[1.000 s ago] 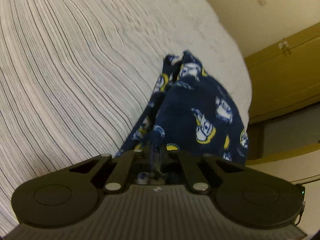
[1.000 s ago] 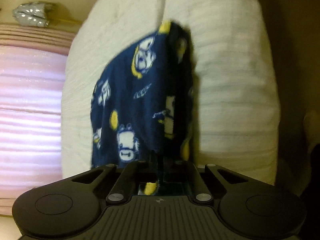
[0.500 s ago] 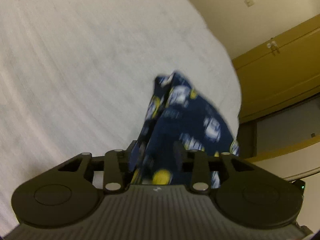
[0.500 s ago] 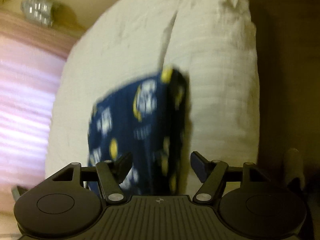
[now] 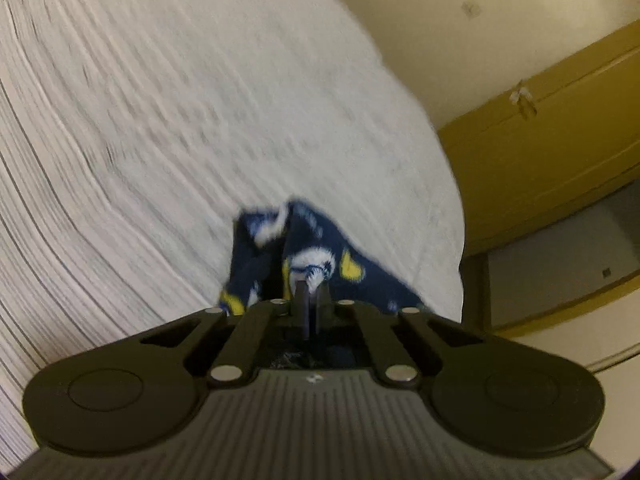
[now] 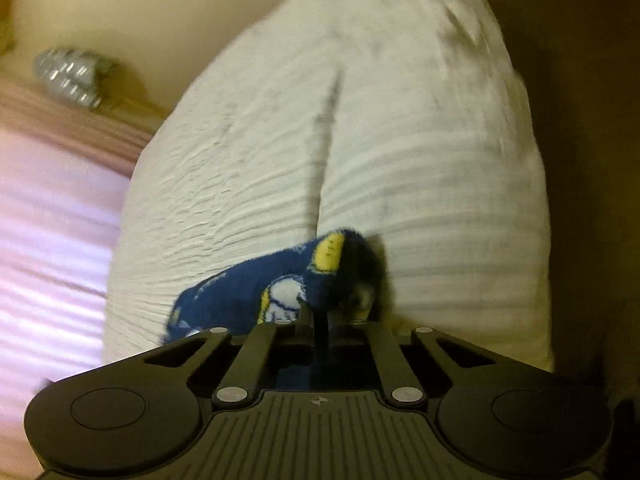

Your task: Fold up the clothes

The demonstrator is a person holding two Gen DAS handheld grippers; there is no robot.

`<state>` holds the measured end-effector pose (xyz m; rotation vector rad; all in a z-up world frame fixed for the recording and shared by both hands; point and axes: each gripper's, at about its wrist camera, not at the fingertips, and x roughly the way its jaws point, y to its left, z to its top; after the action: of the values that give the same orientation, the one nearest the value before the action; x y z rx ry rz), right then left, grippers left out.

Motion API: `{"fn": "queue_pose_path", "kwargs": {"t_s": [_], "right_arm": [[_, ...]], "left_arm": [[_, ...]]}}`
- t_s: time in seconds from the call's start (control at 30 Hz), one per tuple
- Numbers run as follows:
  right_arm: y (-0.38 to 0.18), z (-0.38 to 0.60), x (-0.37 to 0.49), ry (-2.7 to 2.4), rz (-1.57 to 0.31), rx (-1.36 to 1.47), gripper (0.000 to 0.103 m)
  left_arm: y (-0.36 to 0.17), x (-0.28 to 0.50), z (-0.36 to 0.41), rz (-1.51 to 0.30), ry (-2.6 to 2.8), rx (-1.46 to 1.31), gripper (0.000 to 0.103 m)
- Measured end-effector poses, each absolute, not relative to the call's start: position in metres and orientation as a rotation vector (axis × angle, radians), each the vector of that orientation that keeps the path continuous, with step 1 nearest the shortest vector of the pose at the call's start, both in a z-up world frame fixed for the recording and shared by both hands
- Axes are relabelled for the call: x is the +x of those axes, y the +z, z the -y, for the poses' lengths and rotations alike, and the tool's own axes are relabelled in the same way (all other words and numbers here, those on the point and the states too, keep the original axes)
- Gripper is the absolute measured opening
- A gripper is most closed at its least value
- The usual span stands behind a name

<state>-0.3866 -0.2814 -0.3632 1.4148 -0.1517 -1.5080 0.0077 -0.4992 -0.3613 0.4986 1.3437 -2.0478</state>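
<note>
navy fleece garment (image 5: 320,256) with white and yellow prints is lying bunched on the white ribbed bedspread (image 5: 168,128), close in front of both tools. left gripper (image 5: 308,300) is showing its fingers drawn together, pinching an edge of the fabric. right gripper (image 6: 320,320) is likewise showing fingers pressed narrow on the cloth's near edge (image 6: 288,280). a mustard-coloured cabinet (image 5: 540,160) is standing beyond the bed, and pink bedding (image 6: 52,220) is lying beside the bedspread.
</note>
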Motion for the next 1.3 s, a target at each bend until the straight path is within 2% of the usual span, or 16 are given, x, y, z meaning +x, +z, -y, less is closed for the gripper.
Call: {"fn": "queue_pose_path", "kwargs": {"t_s": [0.17, 0.2, 0.27, 0.3, 0.4, 0.43, 0.47, 0.5, 0.53, 0.63, 0.83, 0.9, 0.97, 1.0, 1.17, 1.3], "right_arm": [[-0.373, 0.283, -0.387, -1.480, 0.141, 1.499, 0.006], [-0.371, 0.285, -0.390, -1.471, 0.141, 1.512, 0.013], [-0.360, 0.285, -0.394, -1.497, 0.125, 1.500, 0.062], [-0.355, 0.287, -0.397, -1.520, 0.128, 1.467, 0.066], [-0.348, 0.290, -0.403, -1.493, 0.171, 1.458, 0.066], [-0.352, 0.295, -0.404, -1.475, 0.174, 1.478, 0.066], [-0.356, 0.300, -0.405, -1.456, 0.177, 1.498, 0.061], [-0.360, 0.305, -0.406, -1.438, 0.180, 1.518, 0.049], [-0.365, 0.308, -0.407, -1.441, 0.162, 1.537, 0.018], [-0.371, 0.308, -0.408, -1.444, 0.155, 1.524, 0.007], [-0.373, 0.305, -0.404, -1.467, 0.065, 1.485, 0.007], [-0.367, 0.311, -0.405, -1.468, 0.024, 1.487, 0.014], [-0.345, 0.315, -0.403, -1.518, -0.089, 1.377, 0.033], [-0.335, 0.318, -0.402, -1.540, -0.145, 1.320, 0.035], [-0.303, 0.322, -0.390, -1.335, -0.251, 1.117, 0.035], [-0.313, 0.334, -0.369, -1.162, -0.451, 1.044, 0.035]], "left_arm": [[-0.370, -0.002, 0.511, -1.392, -2.022, 0.583, 0.006], [-0.367, -0.004, 0.513, -1.401, -2.029, 0.571, 0.008], [-0.364, -0.005, 0.518, -1.426, -2.031, 0.520, 0.035], [-0.364, -0.006, 0.523, -1.448, -2.015, 0.487, 0.042], [-0.372, -0.019, 0.539, -1.497, -1.973, 0.470, 0.045], [-0.376, -0.025, 0.544, -1.498, -1.968, 0.487, 0.038], [-0.378, -0.029, 0.546, -1.496, -1.969, 0.502, 0.022], [-0.379, -0.032, 0.548, -1.495, -1.969, 0.509, 0.011], [-0.381, -0.035, 0.549, -1.494, -1.970, 0.515, 0.005], [-0.379, -0.027, 0.550, -1.468, -1.988, 0.397, 0.001], [-0.381, -0.035, 0.545, -1.280, -1.965, 0.538, 0.004], [-0.370, -0.027, 0.537, -1.211, -1.892, 0.515, 0.001], [-0.353, -0.013, 0.525, -1.149, -1.819, 0.462, 0.003], [-0.341, -0.002, 0.514, -1.145, -1.799, 0.416, 0.003], [-0.298, 0.017, 0.432, -1.103, -1.783, 0.383, 0.003], [-0.310, 0.000, 0.362, -1.158, -1.689, 0.456, 0.004]]}}
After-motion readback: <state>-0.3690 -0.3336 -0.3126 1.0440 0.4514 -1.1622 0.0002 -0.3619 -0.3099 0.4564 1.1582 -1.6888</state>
